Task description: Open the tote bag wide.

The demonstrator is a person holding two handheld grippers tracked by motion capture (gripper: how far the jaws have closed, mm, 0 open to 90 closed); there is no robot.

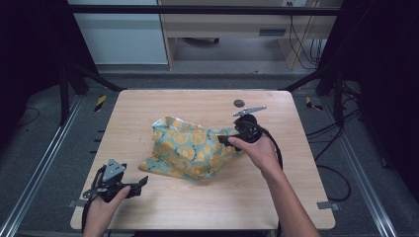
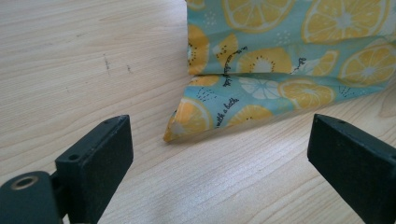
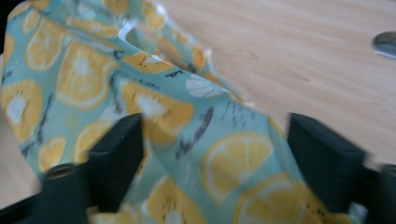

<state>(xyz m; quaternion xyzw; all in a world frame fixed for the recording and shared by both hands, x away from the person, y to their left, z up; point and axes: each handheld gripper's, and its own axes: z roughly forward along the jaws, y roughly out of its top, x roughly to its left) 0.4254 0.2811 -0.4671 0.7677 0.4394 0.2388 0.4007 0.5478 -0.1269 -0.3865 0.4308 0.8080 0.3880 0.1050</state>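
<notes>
— From the high view, what of the table (image 1: 163, 207)?
— Holds a crumpled bag (image 1: 190, 147) printed with lemon slices, near the middle. At three o'clock of it, right gripper (image 1: 225, 139) at its edge, jaws buried in the folds. At seven o'clock, left gripper (image 1: 144, 180), just clear of the bag's corner. At one o'clock of the bag, a small dark disc (image 1: 239, 103) on the wood, well apart.

— And along the left gripper?
— Jaws spread wide, nothing between but bare wood. Bag's corner (image 2: 184, 126) at twelve o'clock, lying flat, just ahead of the pads, not touching. Nothing in the way.

— Along the right gripper?
— Picture blurred. Bag (image 3: 187, 140) bunched up between the jaws, covering the gap. Jaws partly spread, cloth against the left pad; right pad seems to stand clear, so not yet pinching. Edge of the dark disc (image 3: 385, 44) at two o'clock.
</notes>
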